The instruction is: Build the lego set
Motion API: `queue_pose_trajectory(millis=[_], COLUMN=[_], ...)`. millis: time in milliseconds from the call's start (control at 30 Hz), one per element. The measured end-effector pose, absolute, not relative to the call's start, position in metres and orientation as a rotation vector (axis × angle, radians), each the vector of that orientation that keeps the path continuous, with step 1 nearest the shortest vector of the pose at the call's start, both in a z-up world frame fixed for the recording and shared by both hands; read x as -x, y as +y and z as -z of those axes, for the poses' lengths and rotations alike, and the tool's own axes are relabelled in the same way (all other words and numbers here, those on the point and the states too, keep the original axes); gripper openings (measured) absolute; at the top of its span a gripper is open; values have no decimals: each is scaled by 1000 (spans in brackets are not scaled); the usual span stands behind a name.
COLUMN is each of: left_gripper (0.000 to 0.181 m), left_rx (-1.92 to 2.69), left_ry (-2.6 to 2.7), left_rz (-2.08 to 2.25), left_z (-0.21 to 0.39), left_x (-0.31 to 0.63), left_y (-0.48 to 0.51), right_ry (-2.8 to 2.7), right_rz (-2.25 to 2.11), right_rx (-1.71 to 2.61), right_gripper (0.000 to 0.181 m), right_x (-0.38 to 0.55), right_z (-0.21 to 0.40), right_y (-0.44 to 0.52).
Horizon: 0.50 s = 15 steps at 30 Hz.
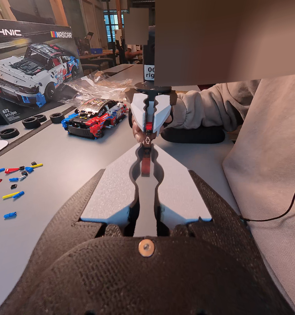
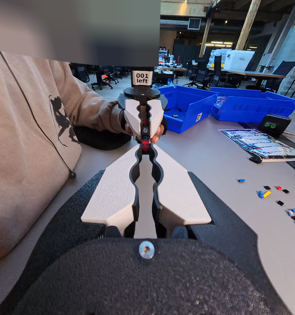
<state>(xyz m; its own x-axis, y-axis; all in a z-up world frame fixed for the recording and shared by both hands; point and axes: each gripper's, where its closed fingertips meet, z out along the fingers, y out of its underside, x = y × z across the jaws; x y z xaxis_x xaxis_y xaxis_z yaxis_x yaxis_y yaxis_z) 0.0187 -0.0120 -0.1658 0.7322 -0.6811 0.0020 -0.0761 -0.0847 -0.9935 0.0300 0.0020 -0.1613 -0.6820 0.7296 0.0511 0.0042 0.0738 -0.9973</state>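
A small red and black lego assembly with a white emblem [image 1: 147, 140] is held in the air between the two grippers, which face each other tip to tip above the grey table [image 1: 75, 153]. My left gripper [image 1: 146, 147] is shut on its near red and black end. My right gripper [image 1: 149, 131] is shut on its far red end. In the right wrist view, my right gripper [image 2: 145, 148] pinches the red end [image 2: 145, 146], and the left gripper [image 2: 145, 134] holds the black emblem part [image 2: 145, 130]. The partly built race car [image 1: 95, 117] stands on the table to the left.
The set's box [image 1: 32, 68], several loose black tyres [image 1: 31, 122], empty plastic bags [image 1: 99, 85] and scattered small pieces [image 1: 15, 173] lie to the left. Blue bins [image 2: 186, 110], a sticker sheet [image 2: 262, 144], a black device [image 2: 274, 124] and more small pieces [image 2: 279, 196] show in the right wrist view. The person sits close behind. Only a small space, under 4 cm, lies between the two pairs of fingers.
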Motion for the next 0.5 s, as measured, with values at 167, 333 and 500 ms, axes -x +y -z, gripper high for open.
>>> queue_pose_trajectory(millis=[167, 333, 500], left_gripper=[6, 5, 7], left_rx=[1583, 1640, 1746], left_ry=[641, 649, 723], left_rz=[588, 548, 433], left_z=[166, 182, 209], left_x=[-23, -17, -14], left_y=[-15, -13, -12], right_ry=[-1794, -1856, -1939], right_rz=[-1695, -1620, -1461], right_rx=[700, 761, 742], right_gripper=[5, 5, 5], right_x=[-34, -28, -27], right_z=[159, 176, 196], right_y=[-1, 2, 1])
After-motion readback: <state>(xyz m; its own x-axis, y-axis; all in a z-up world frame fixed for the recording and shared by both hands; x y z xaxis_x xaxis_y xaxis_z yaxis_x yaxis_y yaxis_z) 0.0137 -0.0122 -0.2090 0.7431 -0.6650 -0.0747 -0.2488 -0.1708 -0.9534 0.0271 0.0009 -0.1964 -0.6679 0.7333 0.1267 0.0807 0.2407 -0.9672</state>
